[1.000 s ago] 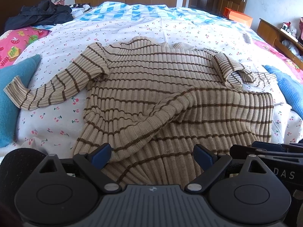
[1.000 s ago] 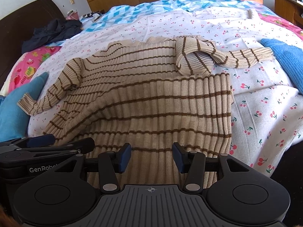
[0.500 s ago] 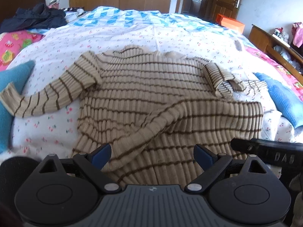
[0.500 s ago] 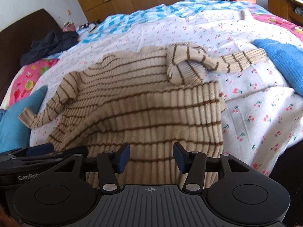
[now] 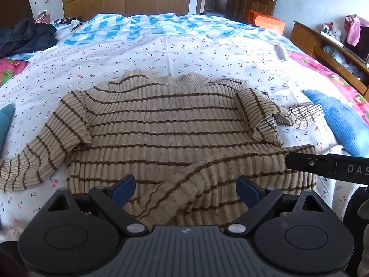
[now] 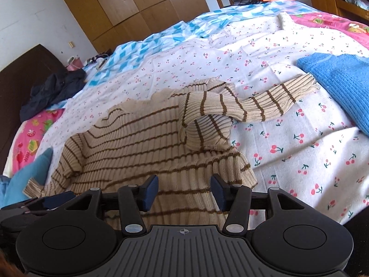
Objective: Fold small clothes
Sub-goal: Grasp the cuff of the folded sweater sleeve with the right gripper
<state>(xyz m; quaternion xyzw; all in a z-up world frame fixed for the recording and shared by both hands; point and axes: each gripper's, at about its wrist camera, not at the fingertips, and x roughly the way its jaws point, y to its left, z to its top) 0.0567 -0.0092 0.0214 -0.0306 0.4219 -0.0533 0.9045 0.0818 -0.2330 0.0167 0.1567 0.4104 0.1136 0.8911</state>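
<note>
- Blue knit item (image 5: 5,124) at far left edge of bed.
- Left gripper (image 5: 185,190): jaws spread wide, nothing between the pads; hangs over the near hem.
- Striped sweater (image 5: 161,127) lies flat on the cherry-print sheet (image 5: 184,53), collar away from cameras; lower hem folded up across the body (fold runs diagonally).
- Right gripper (image 6: 184,192): jaws apart, empty, above the hem's right corner.
- Right sleeve (image 6: 253,105) doubled back, cuff pointing toward blue sweater (image 6: 341,80).
</note>
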